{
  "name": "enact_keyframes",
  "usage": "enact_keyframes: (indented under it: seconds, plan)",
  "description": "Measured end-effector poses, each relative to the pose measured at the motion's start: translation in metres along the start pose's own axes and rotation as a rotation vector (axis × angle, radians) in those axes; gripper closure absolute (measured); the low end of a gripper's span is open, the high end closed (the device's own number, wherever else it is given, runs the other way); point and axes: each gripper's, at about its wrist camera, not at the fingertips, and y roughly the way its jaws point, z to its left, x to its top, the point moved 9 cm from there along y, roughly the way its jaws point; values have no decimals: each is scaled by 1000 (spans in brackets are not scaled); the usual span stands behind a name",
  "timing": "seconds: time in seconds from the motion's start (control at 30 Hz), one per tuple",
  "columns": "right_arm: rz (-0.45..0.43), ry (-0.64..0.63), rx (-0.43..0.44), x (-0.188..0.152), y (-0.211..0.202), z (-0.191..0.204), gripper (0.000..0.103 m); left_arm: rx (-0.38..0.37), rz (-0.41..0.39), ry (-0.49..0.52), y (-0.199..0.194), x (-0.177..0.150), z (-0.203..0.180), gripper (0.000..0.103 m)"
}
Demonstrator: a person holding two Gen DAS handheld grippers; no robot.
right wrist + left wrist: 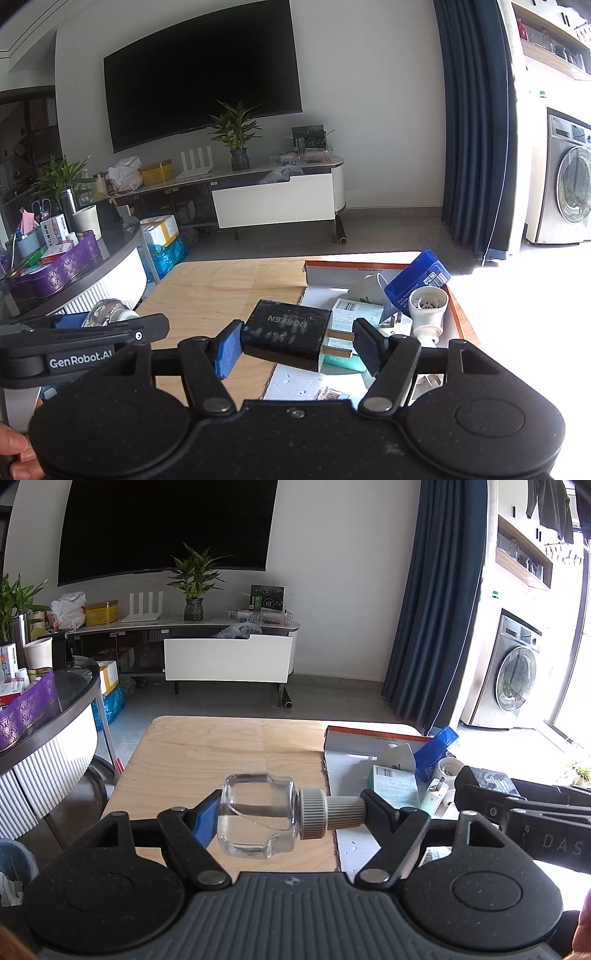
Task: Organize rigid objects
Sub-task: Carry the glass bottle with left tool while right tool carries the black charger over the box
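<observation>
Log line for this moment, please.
left gripper: shut on glass bottle | right gripper: shut on black charger | both above box

The black charger (286,334) carried "UGREEN", upside down. The left tool (79,360) read "GenRobot.AI"; the right tool (561,843) showed "DAS".

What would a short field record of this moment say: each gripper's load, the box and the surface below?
left gripper: shut on clear bottle, lying sideways, grey cap toward the right finger
right gripper: shut on black charger, prongs toward the right finger
box: open, holds blue packet, white tube, teal carton
surface: wooden table
</observation>
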Motion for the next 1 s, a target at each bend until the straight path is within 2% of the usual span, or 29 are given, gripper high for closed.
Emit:
enact_keyframes:
  seconds: [1.0]
  plan:
    - [-19,90,-186,5,-16,-93,25,-172,57,116,35,-4,-81,24]
